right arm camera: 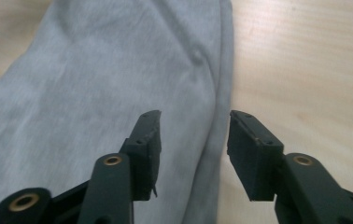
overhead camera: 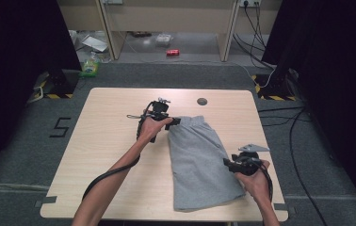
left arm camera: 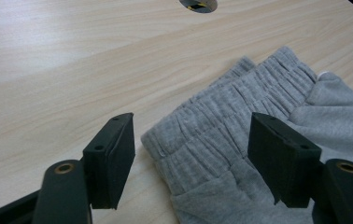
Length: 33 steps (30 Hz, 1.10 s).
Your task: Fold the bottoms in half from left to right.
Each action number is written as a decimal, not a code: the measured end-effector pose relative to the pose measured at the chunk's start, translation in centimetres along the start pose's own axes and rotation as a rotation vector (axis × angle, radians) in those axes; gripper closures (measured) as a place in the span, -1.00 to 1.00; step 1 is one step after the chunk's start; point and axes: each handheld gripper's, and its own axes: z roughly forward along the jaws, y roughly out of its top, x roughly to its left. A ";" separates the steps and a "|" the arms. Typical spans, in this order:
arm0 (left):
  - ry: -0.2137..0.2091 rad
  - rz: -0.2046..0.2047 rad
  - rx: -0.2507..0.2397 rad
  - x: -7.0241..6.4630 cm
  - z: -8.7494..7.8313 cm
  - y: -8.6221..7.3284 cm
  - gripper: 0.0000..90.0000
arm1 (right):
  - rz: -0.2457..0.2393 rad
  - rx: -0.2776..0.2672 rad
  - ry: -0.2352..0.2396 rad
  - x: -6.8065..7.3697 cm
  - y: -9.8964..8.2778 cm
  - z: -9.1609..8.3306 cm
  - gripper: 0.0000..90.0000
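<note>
A pair of grey sweat shorts (overhead camera: pixel 199 160) lies folded lengthwise on the light wooden table (overhead camera: pixel 115 141), waistband at the far end. My left gripper (overhead camera: pixel 176 121) is at the waistband's far left corner. In the left gripper view its jaws stand wide apart on either side of the gathered waistband (left arm camera: pixel 221 126), and the left pad (left arm camera: pixel 114 158) is clear of the cloth. My right gripper (overhead camera: pixel 225 162) is low over the shorts' right edge. In the right gripper view that gripper (right arm camera: pixel 193 154) is open, with the folded edge (right arm camera: pixel 219 93) running between its jaws and no pad pressing on it.
A round cable hole (overhead camera: pixel 202 101) sits near the table's far edge, beyond the waistband. On the floor behind are a red can (overhead camera: pixel 173 52), a green bottle (overhead camera: pixel 90 66) and cables (overhead camera: pixel 279 117) to the right. Dark curtains flank both sides.
</note>
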 end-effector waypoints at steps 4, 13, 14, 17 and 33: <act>-0.010 0.001 0.019 -0.4 0.5 -0.1 -0.34 | -0.030 0.030 -0.014 0.3 -1.9 -1.2 0.20; -0.015 -0.009 0.012 -0.6 1.1 0.5 -0.34 | -0.028 0.080 -0.099 -1.5 -4.1 -1.7 0.22; -0.011 -0.001 0.010 -0.5 0.8 0.6 -0.33 | -0.033 0.066 -0.104 -1.4 -3.9 -1.8 0.19; 0.003 -0.016 0.004 0.1 0.0 0.8 -0.35 | -0.023 0.005 -0.076 -0.5 -3.2 -2.4 0.13; 0.000 -0.079 0.064 0.6 1.9 -0.5 -0.23 | -0.094 -0.049 0.185 8.4 -2.0 -1.5 0.03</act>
